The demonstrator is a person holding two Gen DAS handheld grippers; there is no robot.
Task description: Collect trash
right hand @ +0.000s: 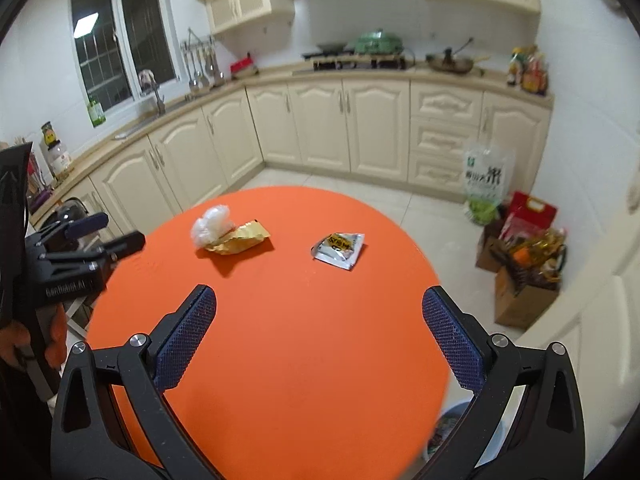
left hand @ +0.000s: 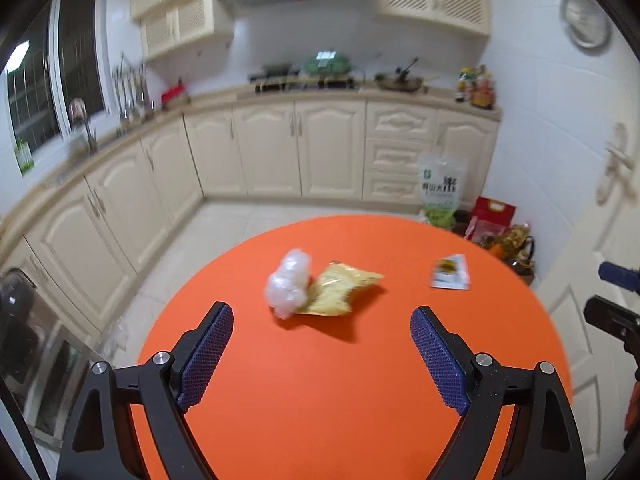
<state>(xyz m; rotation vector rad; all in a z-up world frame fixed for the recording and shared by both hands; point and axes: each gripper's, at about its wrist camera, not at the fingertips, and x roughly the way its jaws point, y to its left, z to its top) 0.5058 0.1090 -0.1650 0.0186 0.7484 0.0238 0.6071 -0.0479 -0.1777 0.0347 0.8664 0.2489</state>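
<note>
Round orange table (right hand: pixel 280 340) under both tools, in a kitchen with cream cabinets (right hand: pixel 312 128) along the back and left walls and a pale tiled floor (right hand: pixel 440 224).

Trash on the tabletop, far half: a crumpled clear plastic wad (right hand: pixel 210 224) touching a yellow wrapper (right hand: pixel 240 240), the wad on the wrapper's left end. A small silver packet (right hand: pixel 339 249) lies apart to their right. From my left camera the same plastic wad (left hand: pixel 289 282) and yellow wrapper (left hand: pixel 340 288) sit just ahead, the silver packet (left hand: pixel 450 272) off to the right near the rim.

My left gripper (left hand: pixel 322 316) stands spread wide, nothing between the pads. My right gripper (right hand: pixel 320 300) is spread wide too, empty, above bare orange.

Edges: the near half of the tabletop is bare. Table rim drops to open floor on the far side. Right of the table, a cardboard box (right hand: pixel 520 296), red bags (right hand: pixel 528 216) and a green-and-white sack (right hand: pixel 486 184) crowd the floor by the wall. A white door (left hand: pixel 600 280) stands close on the right. The left gripper's body shows at my right camera's left edge, beside the table rim.
</note>
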